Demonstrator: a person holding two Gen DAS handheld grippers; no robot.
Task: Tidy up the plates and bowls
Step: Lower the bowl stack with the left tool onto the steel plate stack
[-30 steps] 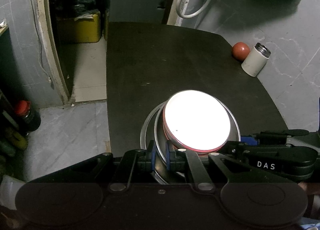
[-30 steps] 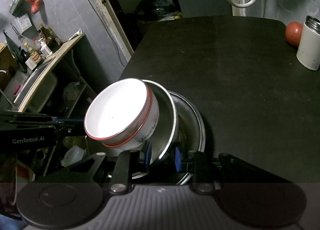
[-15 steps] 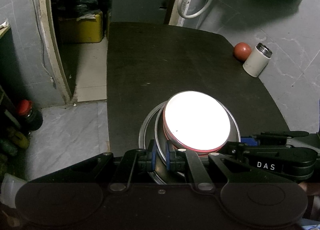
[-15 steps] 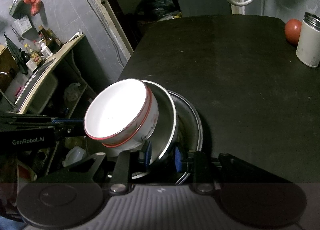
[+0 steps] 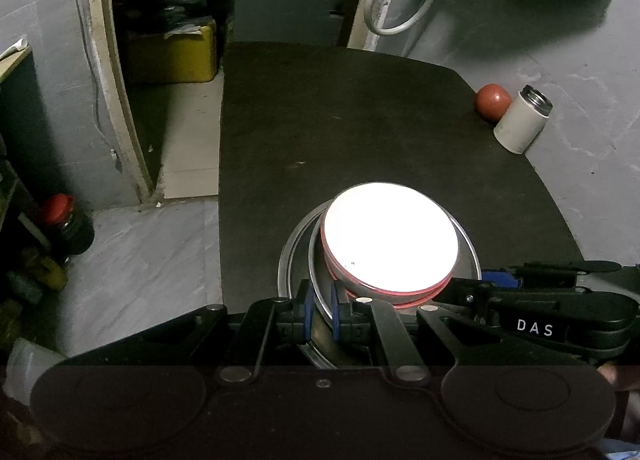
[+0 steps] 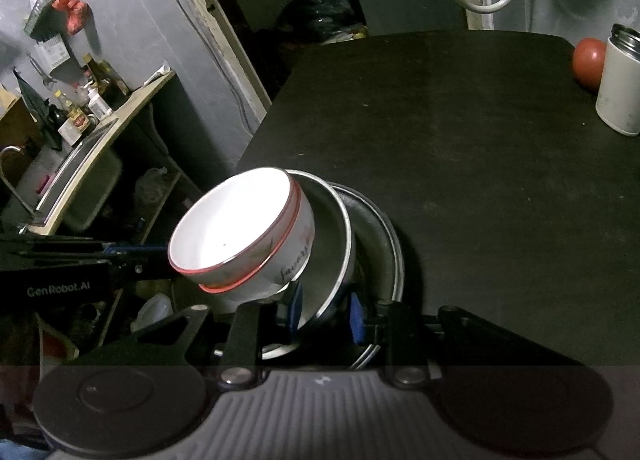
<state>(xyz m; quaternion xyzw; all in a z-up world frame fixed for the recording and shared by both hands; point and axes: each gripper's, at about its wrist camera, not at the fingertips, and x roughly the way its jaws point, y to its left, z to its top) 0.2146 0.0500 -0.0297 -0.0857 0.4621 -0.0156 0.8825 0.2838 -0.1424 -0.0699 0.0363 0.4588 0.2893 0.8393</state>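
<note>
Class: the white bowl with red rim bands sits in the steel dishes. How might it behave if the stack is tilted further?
The white bowl already leans, so it may slide. Its glossy surface on the smooth steel dish suggests little grip. It looks ceramic, probably breakable.

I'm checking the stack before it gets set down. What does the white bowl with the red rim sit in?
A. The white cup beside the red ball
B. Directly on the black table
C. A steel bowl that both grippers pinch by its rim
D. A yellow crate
C: the white bowl sits tilted inside the steel bowl, whose rim runs between the fingers of the left gripper and the right gripper.
</note>
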